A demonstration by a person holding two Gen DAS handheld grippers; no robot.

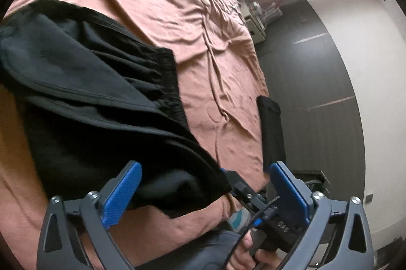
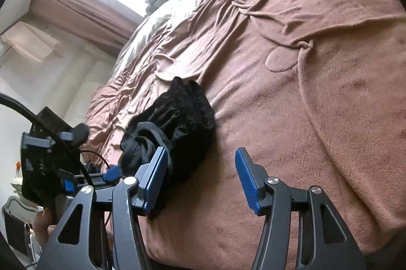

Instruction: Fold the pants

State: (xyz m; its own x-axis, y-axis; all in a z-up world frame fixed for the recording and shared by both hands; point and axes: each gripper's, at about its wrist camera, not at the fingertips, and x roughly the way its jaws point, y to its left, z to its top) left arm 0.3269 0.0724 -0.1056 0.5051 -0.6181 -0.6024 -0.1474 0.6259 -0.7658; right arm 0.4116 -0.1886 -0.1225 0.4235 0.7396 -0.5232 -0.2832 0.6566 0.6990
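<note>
On a rumpled pink blanket (image 2: 317,117) the black pants (image 1: 83,82) lie bunched. Our left gripper (image 1: 203,191) and right gripper (image 2: 200,181) hover spread, pinching nothing. We should grip the elastic waistband (image 1: 170,82) at both corners.

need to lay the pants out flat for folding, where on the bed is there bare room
The widest bare patch is the pink blanket beyond the open right gripper, bordered on its left by the black pants. In the left wrist view, more blanket lies between the waistband and the bed's floor-side edge. It is crowded near the front edge, where the bunched pants meet the open left gripper.
</note>
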